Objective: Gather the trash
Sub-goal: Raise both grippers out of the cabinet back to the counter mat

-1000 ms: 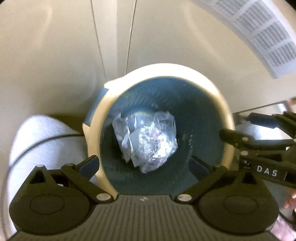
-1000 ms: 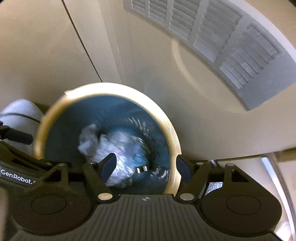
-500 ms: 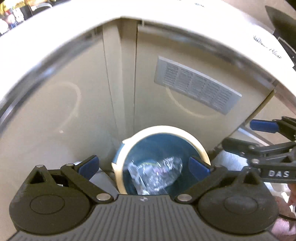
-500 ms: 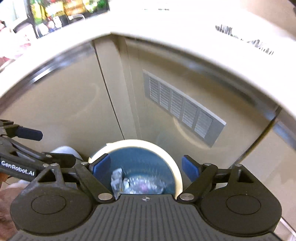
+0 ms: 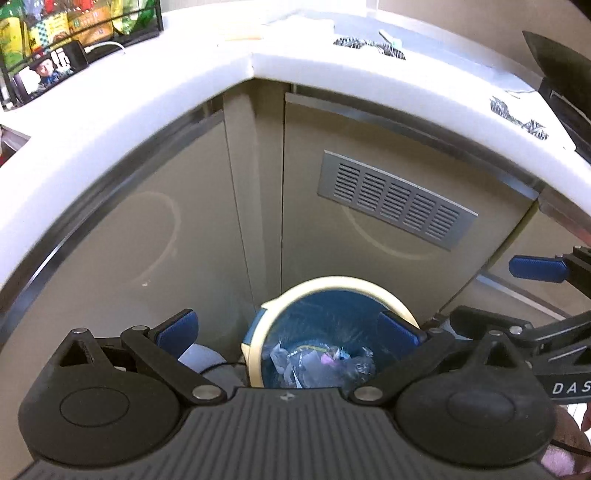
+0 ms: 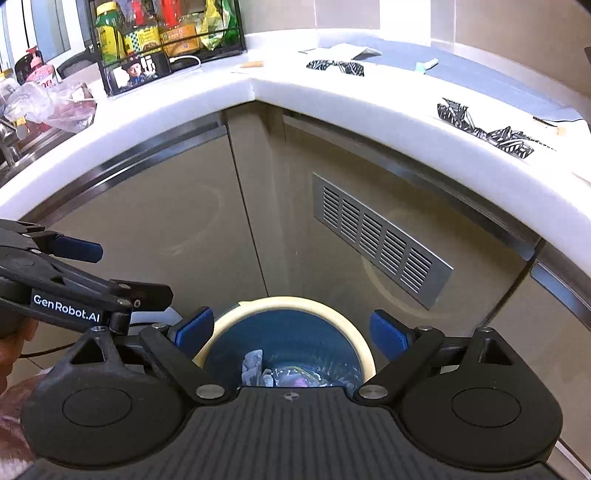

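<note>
A blue trash bin with a cream rim (image 5: 354,285) (image 6: 295,302) stands on the floor in the cabinet corner. Crumpled clear plastic trash (image 5: 317,363) (image 6: 273,373) lies in its bottom. My left gripper (image 5: 288,328) is open and empty, high above the bin. My right gripper (image 6: 291,328) is open and empty, also above the bin. Each gripper shows at the edge of the other's view, the right one (image 5: 535,269) and the left one (image 6: 74,251). Black-and-white patterned wrappers (image 6: 484,129) (image 6: 334,66) lie on the white countertop (image 6: 332,96).
Beige cabinet doors with a metal vent grille (image 5: 395,199) (image 6: 380,236) rise behind the bin. A white roll-like object (image 5: 207,363) stands left of the bin. A black rack of bottles and packets (image 6: 166,33) and a phone (image 6: 136,72) stand on the countertop's left.
Both grippers have risen well away from the bin; the bin looks much smaller and the countertop has come into view. Both stay open.
</note>
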The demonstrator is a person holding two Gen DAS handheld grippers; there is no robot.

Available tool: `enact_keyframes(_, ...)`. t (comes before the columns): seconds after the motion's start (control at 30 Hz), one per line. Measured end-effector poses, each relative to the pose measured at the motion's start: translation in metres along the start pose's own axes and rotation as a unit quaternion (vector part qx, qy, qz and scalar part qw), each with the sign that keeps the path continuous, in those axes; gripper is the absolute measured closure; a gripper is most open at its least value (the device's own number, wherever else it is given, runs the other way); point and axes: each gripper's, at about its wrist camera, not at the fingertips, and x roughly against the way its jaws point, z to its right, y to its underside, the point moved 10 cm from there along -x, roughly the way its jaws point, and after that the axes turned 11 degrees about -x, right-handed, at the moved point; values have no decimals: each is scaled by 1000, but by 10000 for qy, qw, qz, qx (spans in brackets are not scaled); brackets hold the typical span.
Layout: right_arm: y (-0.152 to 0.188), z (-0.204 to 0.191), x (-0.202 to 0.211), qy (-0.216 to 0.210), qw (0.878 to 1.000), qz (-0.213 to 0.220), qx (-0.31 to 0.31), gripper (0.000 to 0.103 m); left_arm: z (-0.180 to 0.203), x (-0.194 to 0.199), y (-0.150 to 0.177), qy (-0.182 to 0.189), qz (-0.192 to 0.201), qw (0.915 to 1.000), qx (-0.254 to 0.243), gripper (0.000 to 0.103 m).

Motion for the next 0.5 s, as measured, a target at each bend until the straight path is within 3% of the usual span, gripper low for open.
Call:
enact_keyframes(0.2,-7,-5,6,-101,9998,138,129,1,-6,12,-6,0,154,9999,75,0)
enact_keyframes(0.5,-26,-2,18,-127,9990,419,49,0,-14,32,-27,-327,570,9977,-144,0)
